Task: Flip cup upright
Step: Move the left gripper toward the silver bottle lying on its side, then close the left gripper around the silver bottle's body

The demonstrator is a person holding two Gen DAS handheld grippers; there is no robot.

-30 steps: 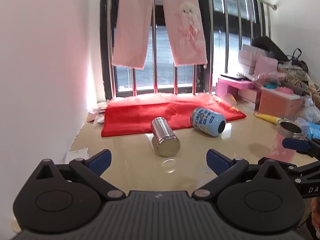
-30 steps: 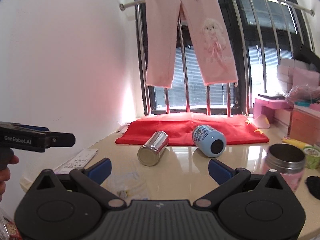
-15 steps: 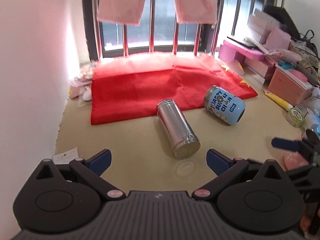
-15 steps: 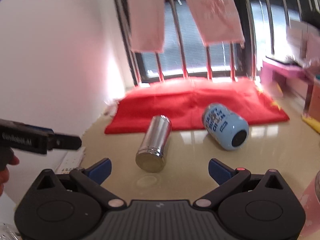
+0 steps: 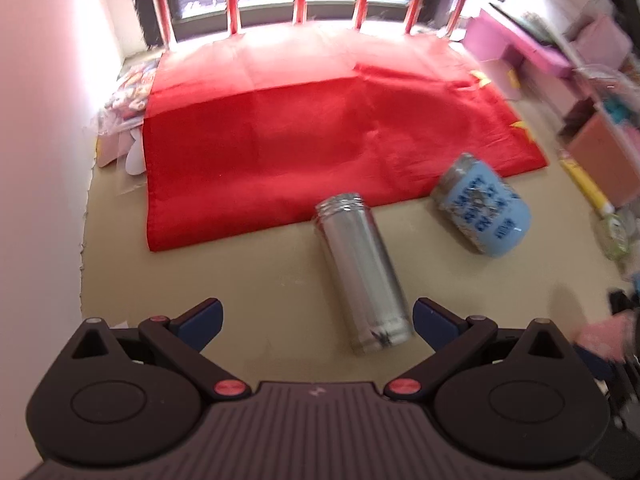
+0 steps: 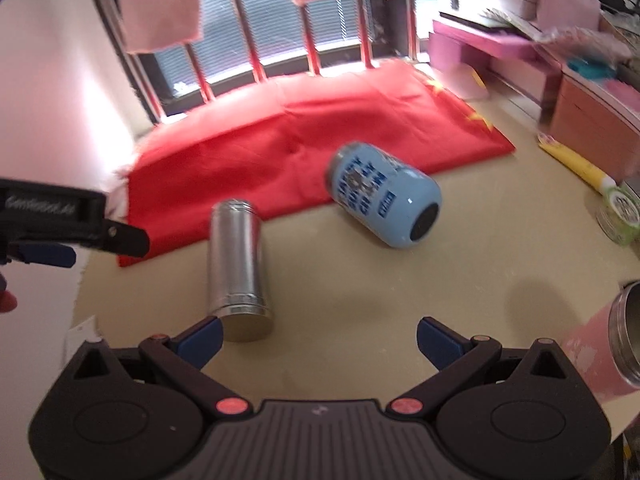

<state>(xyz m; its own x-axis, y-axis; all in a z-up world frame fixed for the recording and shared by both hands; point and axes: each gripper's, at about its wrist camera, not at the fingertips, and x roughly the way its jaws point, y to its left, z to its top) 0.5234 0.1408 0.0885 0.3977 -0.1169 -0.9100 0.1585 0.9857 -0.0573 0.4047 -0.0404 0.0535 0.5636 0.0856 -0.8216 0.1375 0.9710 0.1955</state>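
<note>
A steel cup (image 5: 362, 268) lies on its side on the beige table, its base toward me; it also shows in the right wrist view (image 6: 238, 272). A light blue cup (image 5: 482, 216) with dark blue lettering lies on its side to the right, also in the right wrist view (image 6: 384, 194). My left gripper (image 5: 318, 318) is open and empty, above the table just short of the steel cup's base. My right gripper (image 6: 318, 336) is open and empty, with the steel cup's base by its left fingertip. The left gripper also shows at the left edge of the right wrist view (image 6: 60, 224).
A red cloth (image 5: 320, 136) covers the far half of the table up to the barred window. A pink cup (image 6: 600, 344) stands upright at the right. A yellow tube (image 6: 576, 166), a small jar (image 6: 622, 212) and pink boxes (image 6: 592, 116) crowd the right side. A wall runs along the left.
Both grippers have moved forward and tilted down toward the table. The cups now sit closer and lower in both views. Both grippers stay open.
</note>
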